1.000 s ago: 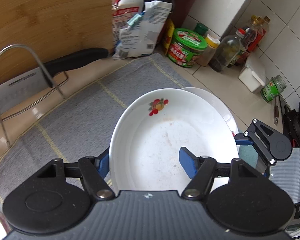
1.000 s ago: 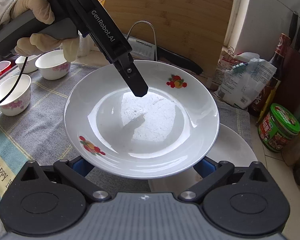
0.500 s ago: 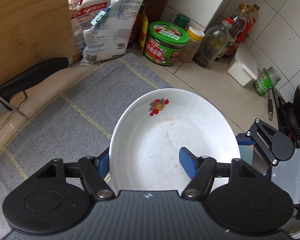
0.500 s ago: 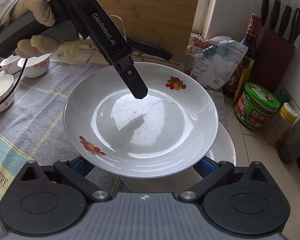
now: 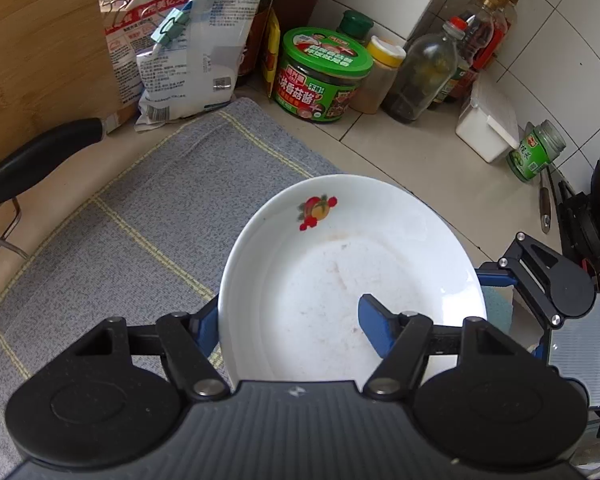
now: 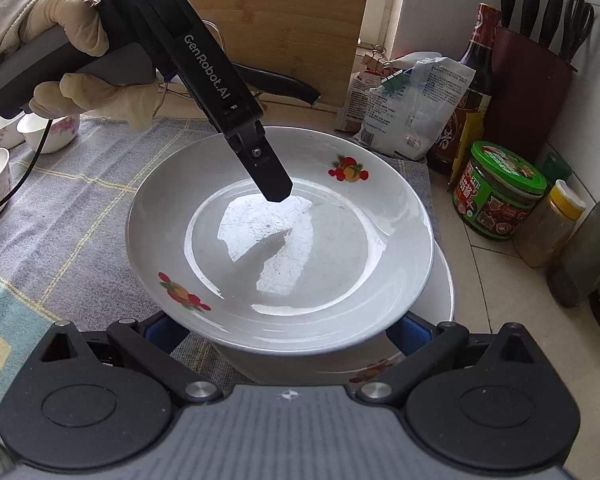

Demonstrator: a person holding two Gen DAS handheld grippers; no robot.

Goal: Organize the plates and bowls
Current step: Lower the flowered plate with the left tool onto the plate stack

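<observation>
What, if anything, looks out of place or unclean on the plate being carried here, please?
The plate has faint reddish-brown smears on its inner surface, clearest in the left wrist view, so it looks not fully clean. It is held tilted above a second plate of the same fruit pattern, with the left tool clamped on its rim. No chips or cracks show.

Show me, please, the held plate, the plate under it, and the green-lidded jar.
held plate (image 6: 340, 264): right wrist view, on its shiny centre.
lower plate (image 6: 440, 304): right wrist view, on its exposed right rim.
green-lidded jar (image 5: 320, 80): left wrist view, on its label.
</observation>
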